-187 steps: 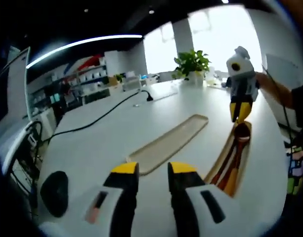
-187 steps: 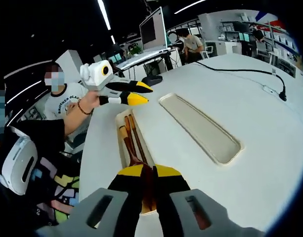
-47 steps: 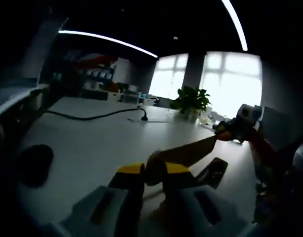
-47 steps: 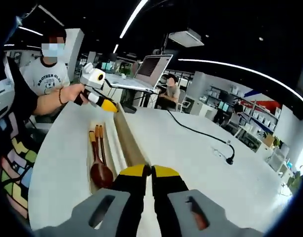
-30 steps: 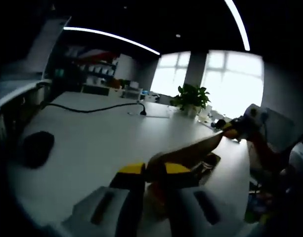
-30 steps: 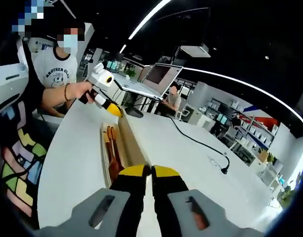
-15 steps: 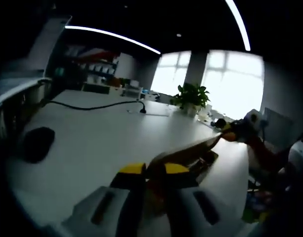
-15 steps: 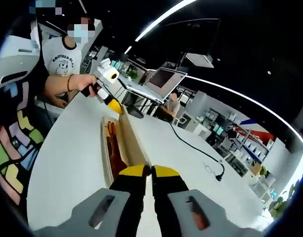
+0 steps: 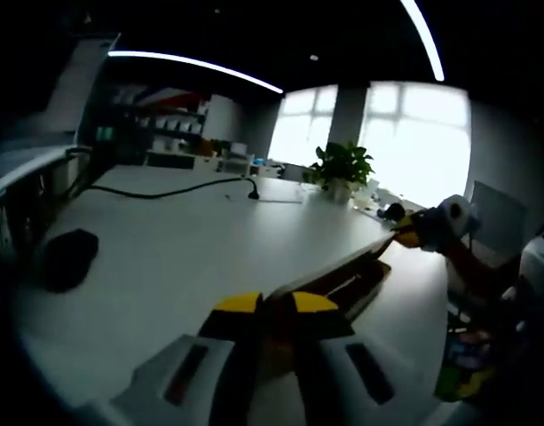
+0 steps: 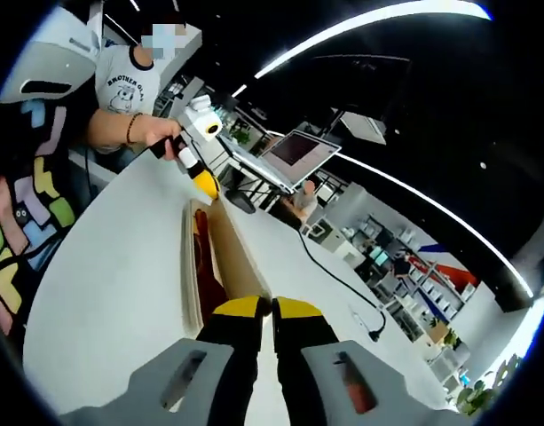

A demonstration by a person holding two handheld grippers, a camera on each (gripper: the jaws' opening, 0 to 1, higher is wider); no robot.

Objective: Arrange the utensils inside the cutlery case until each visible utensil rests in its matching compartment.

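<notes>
The 2 grippers, left gripper (image 9: 273,306) and right gripper (image 10: 272,311), each pinch an end of the lid (image 10: 236,257) over the case (image 10: 190,266). Lower both ends together, slowly and level.

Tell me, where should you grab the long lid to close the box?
By its two short ends, as now. The lid is long and thin, so the left gripper pinches the far end and the right gripper the near end, keeping it level over the case.
</notes>
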